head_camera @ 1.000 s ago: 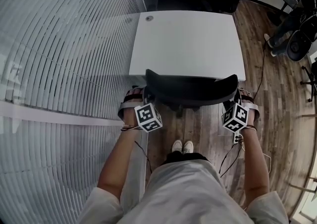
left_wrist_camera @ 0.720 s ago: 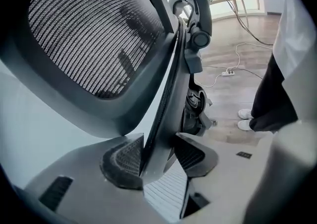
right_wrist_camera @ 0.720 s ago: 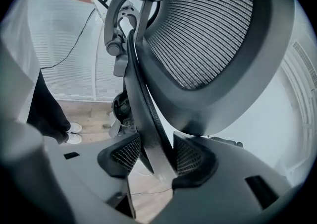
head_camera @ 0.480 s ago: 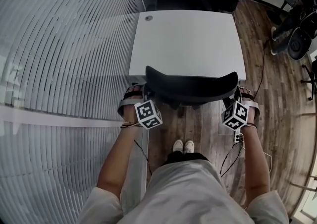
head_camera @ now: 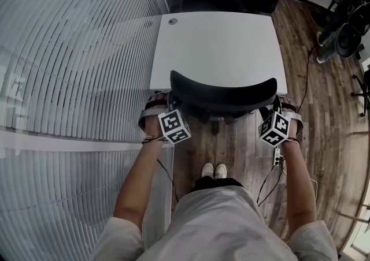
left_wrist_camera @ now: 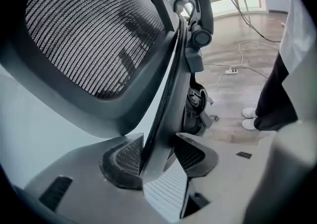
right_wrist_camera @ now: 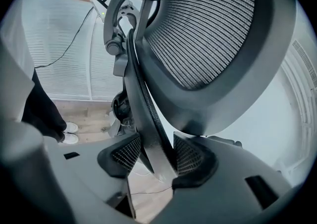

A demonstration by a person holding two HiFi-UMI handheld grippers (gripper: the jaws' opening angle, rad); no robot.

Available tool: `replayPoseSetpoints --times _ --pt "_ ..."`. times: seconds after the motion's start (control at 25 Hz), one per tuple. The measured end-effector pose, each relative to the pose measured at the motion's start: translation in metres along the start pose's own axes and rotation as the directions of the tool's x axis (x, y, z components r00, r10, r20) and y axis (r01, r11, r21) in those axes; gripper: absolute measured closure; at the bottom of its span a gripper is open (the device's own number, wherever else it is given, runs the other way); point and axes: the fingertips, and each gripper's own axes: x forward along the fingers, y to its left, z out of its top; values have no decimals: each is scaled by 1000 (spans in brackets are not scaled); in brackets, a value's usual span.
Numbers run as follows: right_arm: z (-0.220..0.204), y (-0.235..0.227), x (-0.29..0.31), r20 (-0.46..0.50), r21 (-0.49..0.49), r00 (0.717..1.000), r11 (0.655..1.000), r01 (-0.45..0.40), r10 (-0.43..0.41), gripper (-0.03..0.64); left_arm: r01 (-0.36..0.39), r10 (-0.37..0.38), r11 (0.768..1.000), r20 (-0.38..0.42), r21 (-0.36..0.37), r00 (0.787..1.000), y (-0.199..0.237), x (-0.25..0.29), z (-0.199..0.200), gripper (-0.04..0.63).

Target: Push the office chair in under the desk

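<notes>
The left gripper (left_wrist_camera: 158, 154) and the right gripper (right_wrist_camera: 157, 156) are each clamped on a side edge of the black mesh backrest of the office chair (head_camera: 222, 95), one at its left end, one at its right. The backrest stands at the near edge of the white desk (head_camera: 219, 46). The person's white shoes (head_camera: 213, 170) stand nearer, on the wooden floor (head_camera: 300, 110).

Between the left tongs (left_wrist_camera: 157, 158) the office chair (left_wrist_camera: 99, 34) shows woven black mesh in a smooth, matt plastic frame. The tongs' pads (left_wrist_camera: 126, 162) look finely ribbed and matt. Ahead of them the surface (head_camera: 219, 46) is smooth matt white; beneath, the floor (head_camera: 312, 115) is grained wood.
</notes>
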Motion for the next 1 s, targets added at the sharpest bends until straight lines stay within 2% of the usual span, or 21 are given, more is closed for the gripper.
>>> replayPoseSetpoints --times 0.68,1.0 --pt "-5 -21 12 5 -6 1000 1000 -8 8 399 -25 25 1000 -22 17 999 26 9 11 388" --pt "-7 -18 12 8 -5 1000 1000 -3 3 399 -35 36 999 -27 20 999 22 11 10 387"
